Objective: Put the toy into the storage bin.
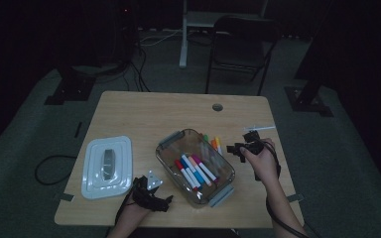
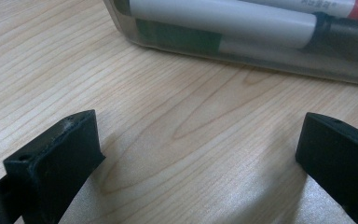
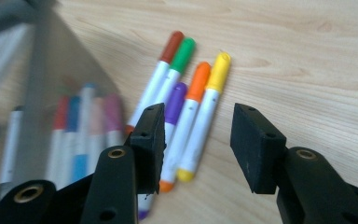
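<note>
Right gripper (image 3: 196, 140) hangs with its jaws apart and nothing in them, over the loose markers (image 3: 186, 112) on the wooden table (image 1: 129, 109). At nine o'clock from them sits the clear box (image 1: 194, 166) with more markers inside. Left gripper (image 2: 196, 154) rests open, empty, beside that box.

Right gripper view: the clear box (image 3: 37, 84) at left is blurred, its markers (image 3: 81, 135) smeared — the purple marker (image 3: 175, 105) is half hidden behind the near jaw
</note>
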Available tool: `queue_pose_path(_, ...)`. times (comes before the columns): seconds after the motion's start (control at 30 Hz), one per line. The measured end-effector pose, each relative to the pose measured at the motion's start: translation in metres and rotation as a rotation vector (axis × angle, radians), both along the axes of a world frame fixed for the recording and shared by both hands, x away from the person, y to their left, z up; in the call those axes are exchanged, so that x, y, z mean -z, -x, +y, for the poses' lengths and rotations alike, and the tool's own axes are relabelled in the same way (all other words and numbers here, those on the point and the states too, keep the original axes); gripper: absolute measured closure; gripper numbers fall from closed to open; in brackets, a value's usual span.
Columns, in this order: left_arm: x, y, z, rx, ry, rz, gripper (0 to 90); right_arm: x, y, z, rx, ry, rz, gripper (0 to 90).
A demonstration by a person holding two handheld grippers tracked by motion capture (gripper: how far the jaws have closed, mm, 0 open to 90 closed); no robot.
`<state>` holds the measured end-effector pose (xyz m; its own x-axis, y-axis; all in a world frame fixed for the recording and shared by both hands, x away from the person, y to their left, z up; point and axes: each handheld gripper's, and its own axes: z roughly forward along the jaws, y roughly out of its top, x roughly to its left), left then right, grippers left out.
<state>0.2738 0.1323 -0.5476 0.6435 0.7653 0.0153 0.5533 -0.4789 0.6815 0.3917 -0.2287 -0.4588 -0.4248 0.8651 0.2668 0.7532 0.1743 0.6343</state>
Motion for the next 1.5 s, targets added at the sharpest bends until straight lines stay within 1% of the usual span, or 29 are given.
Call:
queue_pose_path(0.07,0.0,0.0,0.0,0.0,0.0,0.0,0.5,0.014,-0.007,0.002,0.006,0.023,0.004,55.2)
queue_pose_path(0.13,0.0,0.0,0.0,0.0,0.0,0.0,0.5,0.029,-0.014,0.005,0.006,0.023,0.029,56.3)
queue_pose_path(0.17,0.0,0.0,0.0,0.0,0.0,0.0,0.5,0.035,-0.017,0.006,0.004,0.023,0.031,56.3)
queue_pose_path(0.27,0.0,0.0,0.0,0.0,0.001,-0.001,0.5,0.047,-0.026,0.011,0.015,0.031,0.045,56.8)
queue_pose_path(0.37,0.0,0.0,0.0,0.0,0.0,0.0,0.5,0.054,-0.034,0.016,0.028,0.035,0.06,56.9)
queue_pose_path(0.43,0.0,0.0,0.0,0.0,0.0,0.0,0.5,0.057,-0.038,0.02,0.027,0.057,0.069,57.0)
queue_pose_path(0.5,0.0,0.0,0.0,0.0,0.0,0.0,0.5,0.059,-0.041,0.024,0.026,0.059,0.077,57.3)
queue_pose_path(0.6,0.0,0.0,0.0,-0.001,0.001,-0.001,0.5,0.062,-0.044,0.028,0.024,0.105,0.084,59.8)
queue_pose_path(0.63,0.0,0.0,0.0,-0.001,0.001,-0.001,0.5,0.062,-0.045,0.028,0.032,0.112,0.091,60.4)
queue_pose_path(0.7,0.0,0.0,0.0,-0.001,0.001,-0.001,0.5,0.063,-0.046,0.027,0.055,0.113,0.1,60.3)
queue_pose_path(0.73,0.0,0.0,0.0,-0.001,0.001,-0.001,0.5,0.063,-0.046,0.027,0.064,0.106,0.102,60.2)
queue_pose_path(0.77,0.0,0.0,0.0,0.0,0.001,-0.001,0.5,0.063,-0.046,0.026,0.072,0.111,0.103,60.4)
queue_pose_path(0.83,0.0,0.0,0.0,0.0,0.001,-0.001,0.5,0.062,-0.046,0.027,0.08,0.141,0.1,64.7)
queue_pose_path(0.87,0.0,0.0,0.0,-0.001,0.001,-0.001,0.5,0.062,-0.046,0.027,0.08,0.147,0.097,66.2)
queue_pose_path(0.9,0.0,0.0,0.0,-0.001,0.001,-0.001,0.5,0.062,-0.046,0.027,0.086,0.153,0.096,71.8)
queue_pose_path(0.93,0.0,0.0,0.0,0.0,0.001,-0.001,0.5,0.062,-0.045,0.026,0.096,0.16,0.099,74.9)
queue_pose_path(0.97,0.0,0.0,0.0,-0.001,0.001,-0.001,0.5,0.062,-0.046,0.025,0.104,0.166,0.099,75.7)
queue_pose_path(1.07,0.0,0.0,0.0,0.0,0.0,0.0,0.5,0.062,-0.045,0.021,0.111,0.134,0.113,76.0)
queue_pose_path(1.1,0.0,0.0,0.0,0.0,0.0,0.0,0.5,0.061,-0.044,0.02,0.113,0.13,0.113,76.0)
queue_pose_path(1.2,0.0,0.0,0.0,0.0,0.0,0.0,0.5,0.056,-0.041,0.015,0.115,0.114,0.11,76.0)
queue_pose_path(1.27,0.0,0.0,0.0,0.0,0.0,0.0,0.5,0.051,-0.038,0.011,0.119,0.093,0.111,76.1)
queue_pose_path(1.37,0.0,0.0,0.0,0.0,0.0,0.0,0.5,0.043,-0.033,0.004,0.12,0.072,0.09,76.1)
queue_pose_path(1.43,0.0,0.0,0.0,0.0,0.0,0.0,0.5,0.036,-0.027,0.001,0.121,0.032,0.084,76.1)
queue_pose_path(1.5,0.0,0.0,0.0,0.0,0.0,0.0,0.5,0.03,-0.022,-0.003,0.115,0.013,0.073,76.1)
